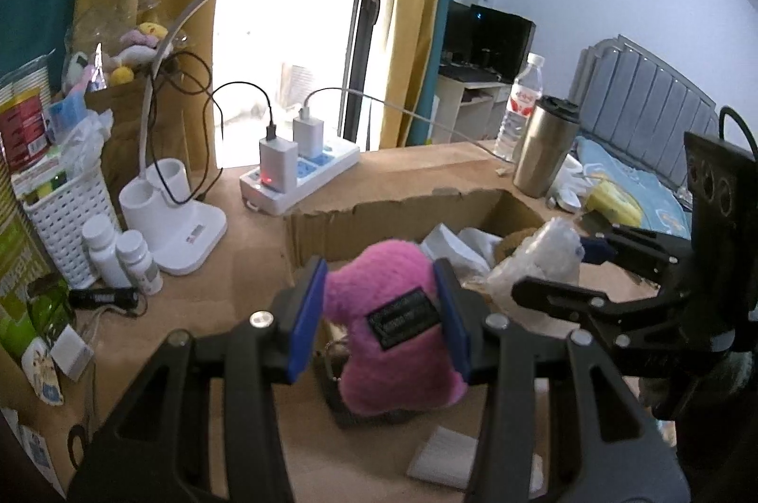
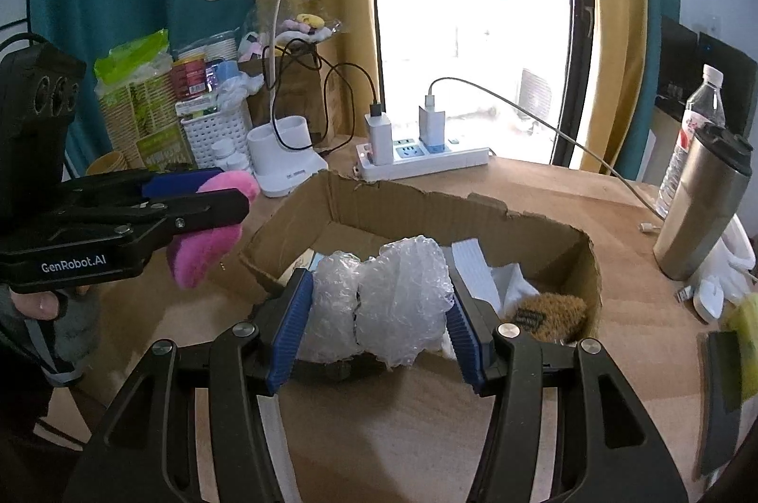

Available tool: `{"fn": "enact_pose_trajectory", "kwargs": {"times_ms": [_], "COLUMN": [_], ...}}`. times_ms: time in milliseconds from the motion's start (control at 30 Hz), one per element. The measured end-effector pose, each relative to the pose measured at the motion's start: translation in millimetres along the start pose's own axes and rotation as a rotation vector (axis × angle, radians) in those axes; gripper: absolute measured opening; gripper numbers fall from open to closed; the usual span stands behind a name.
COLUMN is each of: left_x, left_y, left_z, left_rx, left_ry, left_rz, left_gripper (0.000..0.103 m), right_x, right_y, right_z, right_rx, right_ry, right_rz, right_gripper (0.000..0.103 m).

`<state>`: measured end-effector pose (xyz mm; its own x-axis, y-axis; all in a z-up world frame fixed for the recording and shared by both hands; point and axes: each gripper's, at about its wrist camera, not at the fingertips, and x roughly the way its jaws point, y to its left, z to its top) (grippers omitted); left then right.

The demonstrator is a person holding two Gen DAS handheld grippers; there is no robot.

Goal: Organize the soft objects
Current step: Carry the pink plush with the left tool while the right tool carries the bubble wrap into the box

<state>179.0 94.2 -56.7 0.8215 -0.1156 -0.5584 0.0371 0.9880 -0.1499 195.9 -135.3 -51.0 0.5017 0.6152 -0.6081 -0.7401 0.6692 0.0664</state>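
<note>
My left gripper (image 1: 379,313) is shut on a pink plush toy (image 1: 393,342) with a black label, held above the near left side of an open cardboard box (image 1: 379,214). In the right wrist view the left gripper (image 2: 237,195) holds the pink toy (image 2: 208,238) just left of the box (image 2: 426,209). My right gripper (image 2: 374,313) is shut on a wad of clear bubble wrap (image 2: 388,294) over the box's near edge. In the left wrist view the right gripper (image 1: 563,266) holds the bubble wrap (image 1: 545,256). A brown plush (image 2: 549,309) and white foam pieces (image 2: 473,266) lie inside the box.
On the wooden desk stand a white desk lamp (image 1: 184,228), a power strip with chargers (image 1: 303,171), two white pill bottles (image 1: 118,252), a white basket (image 1: 66,219), a steel tumbler (image 2: 701,204) and a water bottle (image 1: 521,105). A bed lies beyond the desk's right edge.
</note>
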Motion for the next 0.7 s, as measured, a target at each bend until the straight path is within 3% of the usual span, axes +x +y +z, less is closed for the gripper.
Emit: {"fn": "enact_pose_trajectory", "kwargs": {"times_ms": [700], "left_x": [46.9], "left_y": [22.2], "left_z": [22.3], "left_rx": [0.005], "left_ry": [0.019], "left_rz": [-0.031], "left_gripper": [0.047], "right_x": [43.2], "right_y": [-9.7], "right_z": [28.8], "right_rx": [-0.001], "right_ry": [0.014], "right_rz": [0.014], "right_gripper": [0.058]}}
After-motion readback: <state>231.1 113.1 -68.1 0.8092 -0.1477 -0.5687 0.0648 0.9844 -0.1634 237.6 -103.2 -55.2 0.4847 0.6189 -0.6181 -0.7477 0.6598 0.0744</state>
